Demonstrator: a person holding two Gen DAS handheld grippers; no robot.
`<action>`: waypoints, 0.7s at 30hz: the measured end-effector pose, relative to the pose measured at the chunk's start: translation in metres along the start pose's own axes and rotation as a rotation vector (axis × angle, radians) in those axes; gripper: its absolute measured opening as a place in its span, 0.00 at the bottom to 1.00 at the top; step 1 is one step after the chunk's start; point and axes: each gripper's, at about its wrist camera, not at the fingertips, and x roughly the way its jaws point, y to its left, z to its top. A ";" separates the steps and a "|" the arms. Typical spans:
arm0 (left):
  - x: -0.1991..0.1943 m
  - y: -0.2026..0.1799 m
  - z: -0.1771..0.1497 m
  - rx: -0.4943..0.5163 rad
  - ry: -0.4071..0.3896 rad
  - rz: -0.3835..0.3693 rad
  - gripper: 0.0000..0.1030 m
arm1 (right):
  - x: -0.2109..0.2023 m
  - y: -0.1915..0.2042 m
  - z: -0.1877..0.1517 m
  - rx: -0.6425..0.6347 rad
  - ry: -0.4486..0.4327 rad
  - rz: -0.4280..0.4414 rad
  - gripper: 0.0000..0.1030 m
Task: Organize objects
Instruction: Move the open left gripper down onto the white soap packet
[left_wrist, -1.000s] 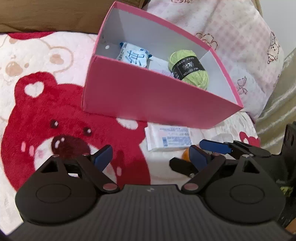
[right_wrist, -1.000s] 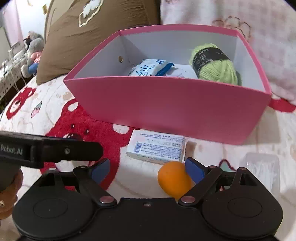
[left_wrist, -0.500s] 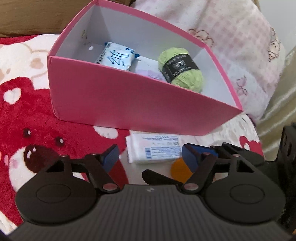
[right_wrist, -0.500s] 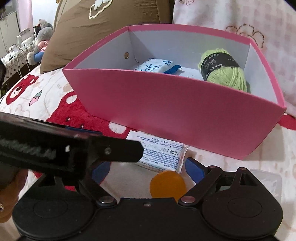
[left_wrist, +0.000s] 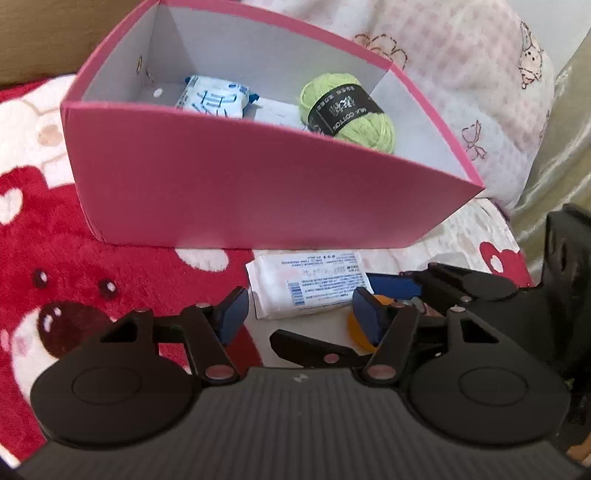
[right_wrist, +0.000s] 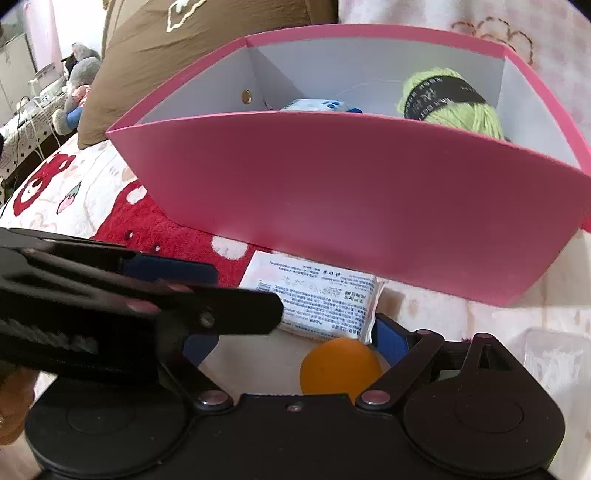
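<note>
A white printed packet (left_wrist: 310, 284) (right_wrist: 317, 295) lies on the blanket just in front of the pink box (left_wrist: 258, 192) (right_wrist: 351, 206). My left gripper (left_wrist: 299, 314) is down at the packet and its jaws are closing, with the packet between the blue pads; I see no firm press. In the right wrist view the left gripper (right_wrist: 243, 295) reaches in from the left over the packet's corner. An orange ball (right_wrist: 340, 365) (left_wrist: 360, 328) sits between the open jaws of my right gripper (right_wrist: 295, 341), close to its right finger. Inside the box are green yarn (left_wrist: 347, 107) and a tissue pack (left_wrist: 214, 98).
The red bear blanket (left_wrist: 55, 258) covers the bed. A brown pillow (right_wrist: 184, 48) and a pink checked pillow (left_wrist: 461, 74) stand behind the box. A clear plastic container (right_wrist: 546, 354) lies at the right. Plush toys (right_wrist: 77, 85) sit far left.
The left gripper has slid right until the packet sits between its narrowing jaws, and it now crosses the right wrist view. The right gripper has sunk over the orange ball.
</note>
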 end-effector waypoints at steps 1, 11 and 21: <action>0.002 0.003 -0.001 -0.021 0.001 -0.012 0.58 | 0.000 0.001 0.000 -0.010 -0.003 -0.001 0.88; 0.003 0.014 -0.001 -0.123 0.048 -0.087 0.50 | 0.002 0.006 0.004 -0.060 -0.005 -0.005 0.88; -0.008 0.025 0.000 -0.146 0.093 -0.060 0.50 | 0.000 0.026 0.003 -0.093 -0.017 0.016 0.88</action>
